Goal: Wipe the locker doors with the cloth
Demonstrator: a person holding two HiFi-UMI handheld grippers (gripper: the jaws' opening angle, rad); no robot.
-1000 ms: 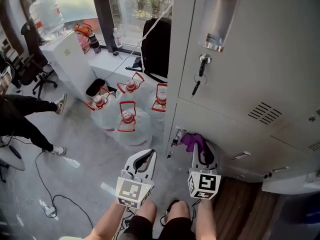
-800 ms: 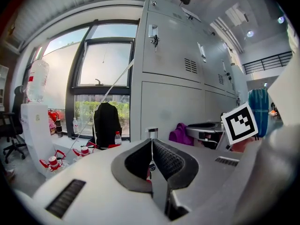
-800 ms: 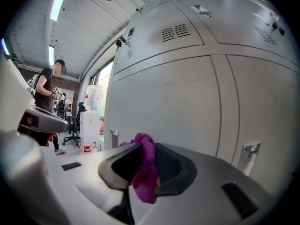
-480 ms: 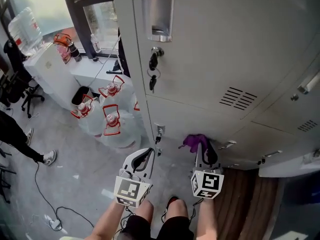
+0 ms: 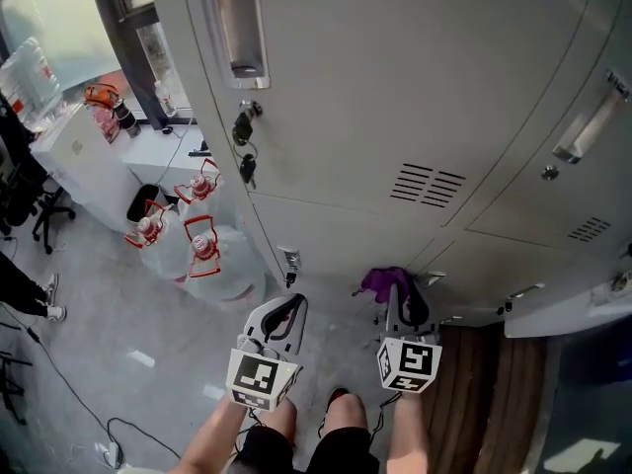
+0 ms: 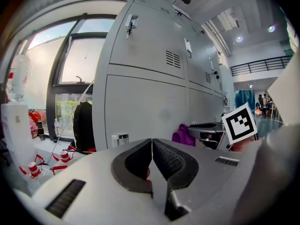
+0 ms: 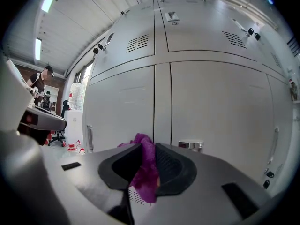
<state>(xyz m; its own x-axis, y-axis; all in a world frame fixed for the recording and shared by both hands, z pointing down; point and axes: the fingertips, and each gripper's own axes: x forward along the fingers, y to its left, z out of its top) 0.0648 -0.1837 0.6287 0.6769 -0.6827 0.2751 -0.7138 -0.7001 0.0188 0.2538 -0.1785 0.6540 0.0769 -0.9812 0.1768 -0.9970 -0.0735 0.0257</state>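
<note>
Grey sheet-metal locker doors (image 5: 395,87), louvred vents, ahead. Right gripper (image 5: 401,292) pointed at lower door, ribbed jaws clamped on crumpled purple cloth (image 5: 381,281). Left gripper (image 5: 292,304) alongside, jaws closed, empty.

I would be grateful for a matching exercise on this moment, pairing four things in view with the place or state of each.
Things:
1. left gripper
2. right gripper
3. water jugs
4. keys

Places or states:
A. hanging from a lock on a locker door
B. jaws together, nothing between them
C. standing on the floor beside the lockers
D. shut on the purple cloth

Pairs: 1-B, 2-D, 3-C, 4-A.
</note>
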